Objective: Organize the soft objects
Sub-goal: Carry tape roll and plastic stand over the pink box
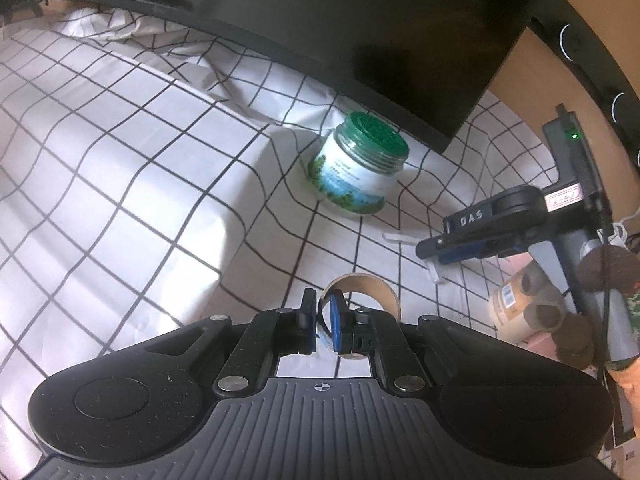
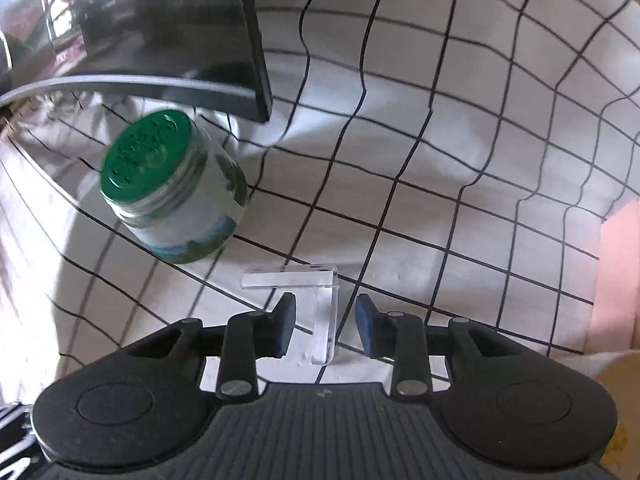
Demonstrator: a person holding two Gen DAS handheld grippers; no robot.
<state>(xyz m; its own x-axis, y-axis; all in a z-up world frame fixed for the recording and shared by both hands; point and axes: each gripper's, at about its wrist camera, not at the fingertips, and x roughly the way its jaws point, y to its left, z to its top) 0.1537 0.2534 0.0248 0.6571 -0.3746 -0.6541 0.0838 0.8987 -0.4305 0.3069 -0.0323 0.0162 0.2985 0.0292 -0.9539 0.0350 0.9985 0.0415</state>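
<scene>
L gripper (image 1: 325, 322) was clamped on cardboard tube (image 1: 362, 294) wall: light, crushable. R gripper (image 2: 326, 326) part-open astride clear bracket (image 2: 324, 312), untouched: stiff, slick; take by long leg.

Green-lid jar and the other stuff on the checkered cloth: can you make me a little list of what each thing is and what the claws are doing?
jar: green lid, picture label, standing on the cloth
cloth: white with black grid lines
left claw: shut on the wall of a cardboard ring
cardboard ring: brown, open hole facing up
right claw: open, pointing down over the clear piece
clear piece: see-through plastic L-shape lying on the cloth
dark screen: behind the jar
</scene>
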